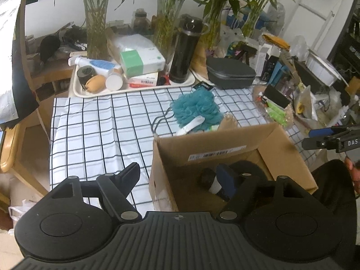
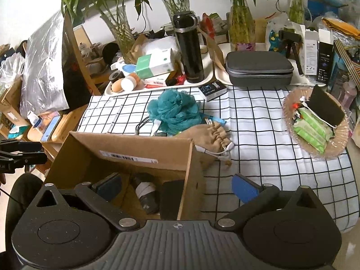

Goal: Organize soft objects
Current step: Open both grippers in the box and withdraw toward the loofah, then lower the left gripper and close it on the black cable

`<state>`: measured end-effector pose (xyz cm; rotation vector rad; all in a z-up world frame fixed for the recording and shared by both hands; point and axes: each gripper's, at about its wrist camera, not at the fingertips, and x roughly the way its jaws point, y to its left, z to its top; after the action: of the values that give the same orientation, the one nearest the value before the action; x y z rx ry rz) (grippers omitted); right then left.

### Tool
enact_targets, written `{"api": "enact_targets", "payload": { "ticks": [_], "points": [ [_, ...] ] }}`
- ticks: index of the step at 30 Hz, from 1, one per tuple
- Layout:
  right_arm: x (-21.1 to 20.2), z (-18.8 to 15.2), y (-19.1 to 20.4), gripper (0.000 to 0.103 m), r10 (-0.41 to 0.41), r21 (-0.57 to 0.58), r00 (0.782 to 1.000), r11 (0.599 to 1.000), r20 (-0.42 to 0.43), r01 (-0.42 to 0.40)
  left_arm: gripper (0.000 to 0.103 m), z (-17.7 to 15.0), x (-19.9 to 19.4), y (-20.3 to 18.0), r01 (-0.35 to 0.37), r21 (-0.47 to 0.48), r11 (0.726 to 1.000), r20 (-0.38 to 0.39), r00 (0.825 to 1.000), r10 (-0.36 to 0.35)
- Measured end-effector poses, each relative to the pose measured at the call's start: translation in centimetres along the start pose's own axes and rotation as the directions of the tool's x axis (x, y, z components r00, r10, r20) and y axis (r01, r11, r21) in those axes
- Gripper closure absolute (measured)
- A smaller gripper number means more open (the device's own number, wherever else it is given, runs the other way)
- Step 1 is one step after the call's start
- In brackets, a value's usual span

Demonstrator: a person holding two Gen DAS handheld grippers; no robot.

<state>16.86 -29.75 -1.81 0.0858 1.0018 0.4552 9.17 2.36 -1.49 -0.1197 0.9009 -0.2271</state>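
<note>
- Your cardboard box point(image 2: 126, 148) sits open on the checked cloth point(image 1: 94, 135), at the near edge of the table.
- The box walls stand tall. The far wall carries a white label.
- Inside the box lie a dark roll with a white band point(image 2: 145, 192) and a flat black thing point(image 2: 172, 196).
- The teal bath puff point(image 2: 174, 110) rests on the cloth just behind the box, with its white strap and a grey cord loop beside it.
- The tan drawstring pouch point(image 2: 208, 137) lies next to the puff, touching the box's far right corner.
- The cloth to the left of the box is bare, so you have plenty of room there.
- The cloth between the box and the round basket point(image 2: 315, 121) of green packs is bare too.
- The back of the table is crowded: a tray point(image 1: 135, 87) with bottles and boxes, a black flask point(image 1: 184, 51), a grey case point(image 1: 229, 72) and glass vases with plants.
- Your left gripper point(image 1: 180, 175) hangs over the box's left wall. Its jaws are spread wide, 1 finger outside the box and 1 above the inside. They hold nothing.
- Your right gripper point(image 2: 177, 187) hangs over the box's right wall. Its jaws are spread wide too, 1 blue pad point(image 2: 245, 191) over the cloth and 1 over the box. They hold nothing.
</note>
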Motion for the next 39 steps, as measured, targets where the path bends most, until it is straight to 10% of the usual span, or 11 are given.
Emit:
{"api": "enact_targets", "payload": {
  "ticks": [39],
  "points": [
    [7.7, 3.9, -7.7, 0.000, 0.014, 0.194, 0.998, 0.981, 0.062, -0.025, 0.030, 4.5, 7.6, 6.1, 0.092, -0.021, 0.996, 0.078, 0.993, -0.090]
  ]
}}
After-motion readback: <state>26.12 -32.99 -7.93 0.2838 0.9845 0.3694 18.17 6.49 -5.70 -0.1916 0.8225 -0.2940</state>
